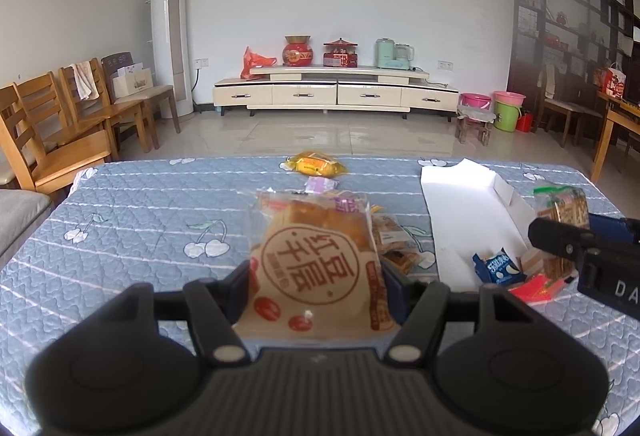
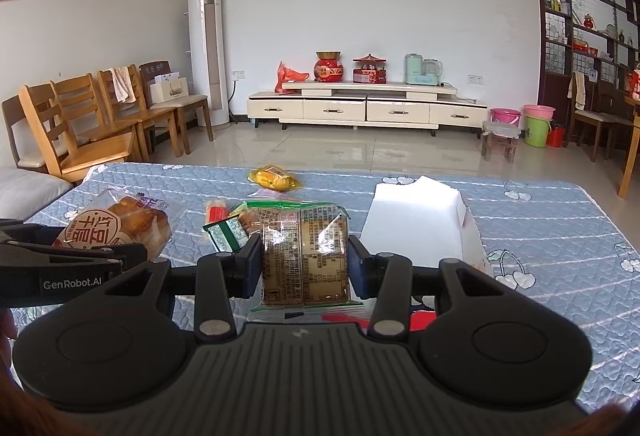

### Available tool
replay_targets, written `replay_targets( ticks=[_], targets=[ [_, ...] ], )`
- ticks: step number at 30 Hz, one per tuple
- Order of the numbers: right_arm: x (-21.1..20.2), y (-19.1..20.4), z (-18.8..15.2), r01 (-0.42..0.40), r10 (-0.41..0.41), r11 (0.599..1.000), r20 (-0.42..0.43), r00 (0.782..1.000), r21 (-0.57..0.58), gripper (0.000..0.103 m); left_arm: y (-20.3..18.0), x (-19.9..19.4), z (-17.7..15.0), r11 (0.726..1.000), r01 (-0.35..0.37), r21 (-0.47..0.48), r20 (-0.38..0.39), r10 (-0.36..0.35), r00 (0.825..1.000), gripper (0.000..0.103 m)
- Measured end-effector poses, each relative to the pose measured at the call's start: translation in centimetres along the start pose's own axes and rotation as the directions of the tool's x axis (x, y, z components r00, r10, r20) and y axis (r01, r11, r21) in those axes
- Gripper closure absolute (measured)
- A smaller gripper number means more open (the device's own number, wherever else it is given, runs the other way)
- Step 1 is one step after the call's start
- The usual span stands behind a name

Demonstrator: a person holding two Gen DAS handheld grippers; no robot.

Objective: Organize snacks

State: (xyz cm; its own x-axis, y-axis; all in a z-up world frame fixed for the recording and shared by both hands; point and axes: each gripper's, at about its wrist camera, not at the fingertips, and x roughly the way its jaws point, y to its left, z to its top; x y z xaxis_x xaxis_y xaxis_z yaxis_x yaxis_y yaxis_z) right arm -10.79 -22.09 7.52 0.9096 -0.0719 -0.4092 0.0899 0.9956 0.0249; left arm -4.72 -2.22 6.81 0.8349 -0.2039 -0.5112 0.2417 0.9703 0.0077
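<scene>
My left gripper point(image 1: 316, 272) is shut on a red bean bread packet point(image 1: 316, 260) and holds it above the blue quilted table point(image 1: 140, 220). My right gripper point(image 2: 305, 256) is shut on a clear packet of crackers point(image 2: 304, 252) with a green zip edge. The bread packet also shows in the right wrist view point(image 2: 120, 224) at the left, with the left gripper point(image 2: 128, 254) beneath it. A white open box point(image 1: 460, 212) lies on the table at the right; it also shows in the right wrist view point(image 2: 416, 224). A blue snack packet point(image 1: 498, 268) lies in the box.
A yellow snack packet point(image 1: 316, 164) lies at the table's far edge, a purple one point(image 1: 320, 183) just before it. Small packets point(image 2: 228, 228) lie mid-table. A red packet point(image 1: 536, 286) lies by the box. Wooden chairs point(image 1: 60, 132) stand at the left.
</scene>
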Motion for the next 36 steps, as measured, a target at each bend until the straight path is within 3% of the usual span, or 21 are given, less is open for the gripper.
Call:
replay_targets(
  ticks=[21,23,25,30,33,36],
  targets=[
    [-0.3,-0.4,-0.2,0.032,-0.032,0.999,-0.001,0.999,0.016,0.049,-1.3,1.0,0.3,0.999,0.031,0.031,-0.011,-0.03,0.999,0.039],
    [-0.3,-0.5,-0.1,0.037,-0.037,0.999,-0.002,0.999,0.018,0.049,-1.5,1.1,0.5,0.999,0.035,0.036,-0.008,-0.035,0.999,0.043],
    [-0.3,-0.6,-0.1,0.042,-0.042,0.999,-0.003,0.999,0.021,0.049,-1.7,1.2,0.7,0.999,0.039,0.038,-0.004,-0.039,0.999,0.061],
    [-0.2,-0.9,-0.3,0.055,-0.054,0.998,-0.015,0.998,0.028,0.049,-1.7,2.5,0.8,0.998,0.051,0.036,-0.013,-0.051,0.999,0.06],
    [-0.2,-1.0,-0.5,0.061,-0.06,0.998,-0.024,0.998,0.03,0.049,0.3,3.9,0.0,0.998,0.048,-0.028,-0.055,-0.05,0.997,0.059],
    [-0.1,-1.4,-0.7,0.07,-0.068,0.996,-0.033,0.997,0.047,0.049,2.4,4.6,-1.1,0.994,0.064,-0.086,-0.081,-0.071,0.994,0.042]
  ],
)
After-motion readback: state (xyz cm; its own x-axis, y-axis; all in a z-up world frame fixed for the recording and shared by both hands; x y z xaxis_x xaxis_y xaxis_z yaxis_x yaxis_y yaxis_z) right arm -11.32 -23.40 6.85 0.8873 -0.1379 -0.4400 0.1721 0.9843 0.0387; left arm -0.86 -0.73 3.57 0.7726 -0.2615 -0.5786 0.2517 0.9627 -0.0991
